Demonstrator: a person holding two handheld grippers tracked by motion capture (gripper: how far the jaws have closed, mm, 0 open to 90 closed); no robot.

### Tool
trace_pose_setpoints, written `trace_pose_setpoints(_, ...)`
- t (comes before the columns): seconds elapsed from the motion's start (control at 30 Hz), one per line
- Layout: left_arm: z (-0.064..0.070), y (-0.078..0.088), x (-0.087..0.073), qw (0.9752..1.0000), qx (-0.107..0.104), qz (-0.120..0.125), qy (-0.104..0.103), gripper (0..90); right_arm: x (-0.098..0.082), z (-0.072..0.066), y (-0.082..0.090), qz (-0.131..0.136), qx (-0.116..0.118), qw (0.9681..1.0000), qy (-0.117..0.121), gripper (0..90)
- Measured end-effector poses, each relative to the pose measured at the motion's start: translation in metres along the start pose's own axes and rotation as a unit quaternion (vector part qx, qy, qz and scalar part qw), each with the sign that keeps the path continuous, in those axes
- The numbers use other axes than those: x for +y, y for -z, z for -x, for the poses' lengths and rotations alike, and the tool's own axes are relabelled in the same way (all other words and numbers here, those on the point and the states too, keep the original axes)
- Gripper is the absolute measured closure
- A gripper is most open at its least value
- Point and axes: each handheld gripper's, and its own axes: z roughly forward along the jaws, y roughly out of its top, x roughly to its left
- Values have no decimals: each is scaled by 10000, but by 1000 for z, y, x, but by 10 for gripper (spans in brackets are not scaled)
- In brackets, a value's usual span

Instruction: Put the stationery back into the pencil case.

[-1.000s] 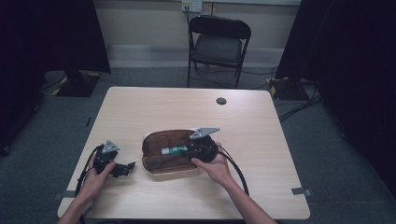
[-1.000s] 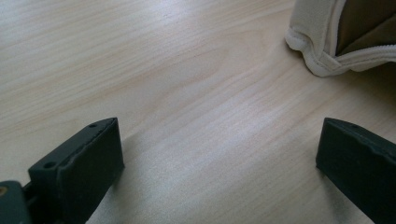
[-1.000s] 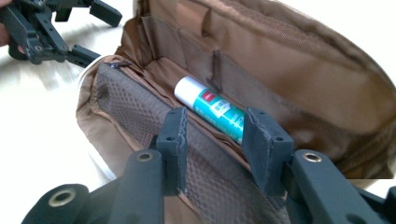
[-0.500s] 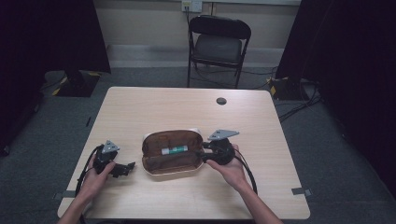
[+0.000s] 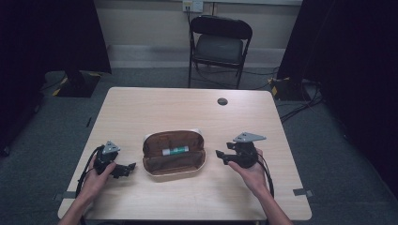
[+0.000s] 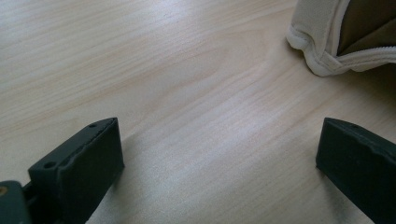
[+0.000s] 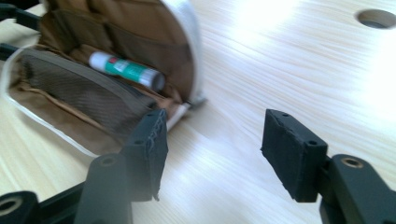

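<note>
Seen from the high view, an open pencil case (image 5: pixel 174 158) lies near the middle of the pale wooden bench (image 5: pixel 187 112), its brown lining facing up and its cream outer shell showing along the rim. A glue stick (image 5: pixel 175 150) with a green label and white ends lies lengthwise inside the case, near the fold between its two halves.

The right gripper (image 5: pixel 219 155) is held just to the right of the case, apart from it, with its fingers pointing toward the case's right end. In the right gripper view its fingers (image 7: pixel 148 149) stand moderately apart with nothing between them, only bare bench; they have just been opening. The same view shows the case's near corner just beyond the left finger, the mesh pocket of the lower half in front and the glue stick (image 7: pixel 125 68) resting behind it.

The left gripper (image 5: pixel 127 168) rests at the left of the case, close to its left end without touching it. In the left gripper view its fingers (image 6: pixel 84 163) are spread wide over bare wood, holding nothing, with the cream edge of the case (image 6: pixel 322 42) at upper right.

A round cable hole (image 5: pixel 222 101) sits toward the far edge of the bench, and a black folding chair (image 5: pixel 218 44) stands beyond it.
</note>
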Motion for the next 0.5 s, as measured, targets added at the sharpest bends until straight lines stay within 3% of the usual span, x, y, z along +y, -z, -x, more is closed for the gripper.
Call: trace_pose_setpoints(0.5,0,1,-1,10000,18,-10,22,1,-33,43,34,-60,-689,9968,-413,276)
